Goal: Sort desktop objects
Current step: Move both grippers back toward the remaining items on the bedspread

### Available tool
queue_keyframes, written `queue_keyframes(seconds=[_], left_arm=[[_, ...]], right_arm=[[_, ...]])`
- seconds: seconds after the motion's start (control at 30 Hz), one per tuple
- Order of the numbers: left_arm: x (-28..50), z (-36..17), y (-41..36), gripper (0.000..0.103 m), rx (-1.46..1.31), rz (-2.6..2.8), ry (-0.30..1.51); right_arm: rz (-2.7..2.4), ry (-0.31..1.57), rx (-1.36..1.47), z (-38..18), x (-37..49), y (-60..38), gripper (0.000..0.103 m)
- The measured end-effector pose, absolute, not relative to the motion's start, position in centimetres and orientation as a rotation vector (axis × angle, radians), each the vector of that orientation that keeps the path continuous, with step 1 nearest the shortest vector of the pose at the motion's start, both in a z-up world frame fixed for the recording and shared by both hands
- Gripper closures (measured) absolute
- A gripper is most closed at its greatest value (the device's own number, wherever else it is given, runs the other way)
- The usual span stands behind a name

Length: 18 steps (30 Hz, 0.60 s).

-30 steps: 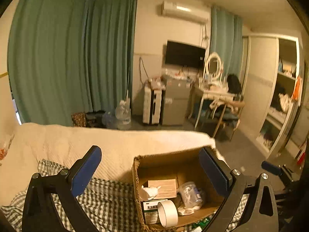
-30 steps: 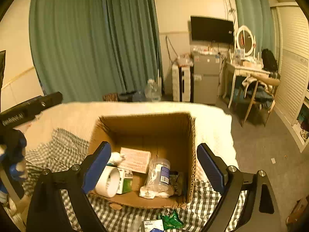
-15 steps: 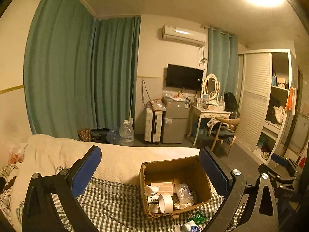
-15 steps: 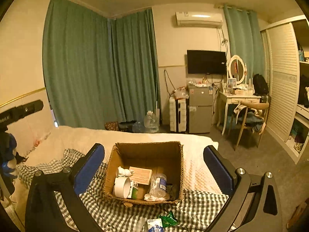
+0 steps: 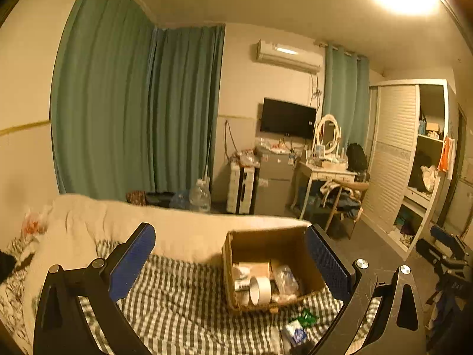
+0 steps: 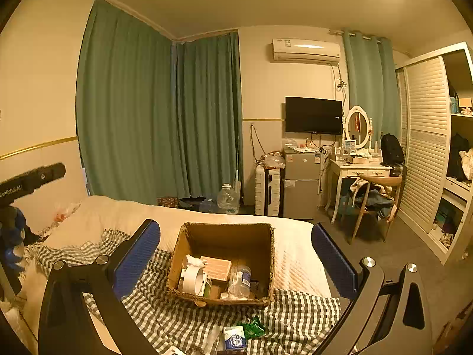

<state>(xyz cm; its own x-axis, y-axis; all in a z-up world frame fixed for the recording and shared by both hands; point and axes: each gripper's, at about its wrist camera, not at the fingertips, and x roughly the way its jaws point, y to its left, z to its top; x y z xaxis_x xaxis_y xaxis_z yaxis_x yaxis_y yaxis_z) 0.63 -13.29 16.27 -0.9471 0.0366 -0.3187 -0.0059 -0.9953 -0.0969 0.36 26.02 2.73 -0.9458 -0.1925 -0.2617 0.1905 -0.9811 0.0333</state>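
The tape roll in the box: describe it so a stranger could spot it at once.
On the checked cloth sits an open cardboard box. The tape roll stands on edge in its front left corner, beside a clear plastic jar; it is the only white hollow ring there.

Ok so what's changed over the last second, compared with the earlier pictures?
Both grippers have pulled back and up from the cardboard box, which looks smaller now. The right gripper has just been opening wider, with nothing between its fingers; the left gripper is open and empty. The box's contents, including the tape roll, are unchanged.
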Motion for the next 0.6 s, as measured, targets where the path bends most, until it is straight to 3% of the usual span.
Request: queue_keyframes(seconds=[0.33, 0.47, 0.6], left_arm=[[0.7, 9.7, -14.2, 0.0, -0.609, 3.06, -0.224], [0.3, 6.7, -13.1, 0.0, -0.681, 3.044, -0.148], [-0.6, 3.4, -11.6, 0.008, -0.793, 3.002, -0.088]], right_arm=[[-2.926, -0.014, 0.528, -2.2, -0.4, 27.0, 0.0], [-2.897, -0.03, 0.626, -5.1, -1.3, 27.5, 0.0], [-2.862, -0.038, 0.733, -8.5, -2.4, 27.9, 0.0]])
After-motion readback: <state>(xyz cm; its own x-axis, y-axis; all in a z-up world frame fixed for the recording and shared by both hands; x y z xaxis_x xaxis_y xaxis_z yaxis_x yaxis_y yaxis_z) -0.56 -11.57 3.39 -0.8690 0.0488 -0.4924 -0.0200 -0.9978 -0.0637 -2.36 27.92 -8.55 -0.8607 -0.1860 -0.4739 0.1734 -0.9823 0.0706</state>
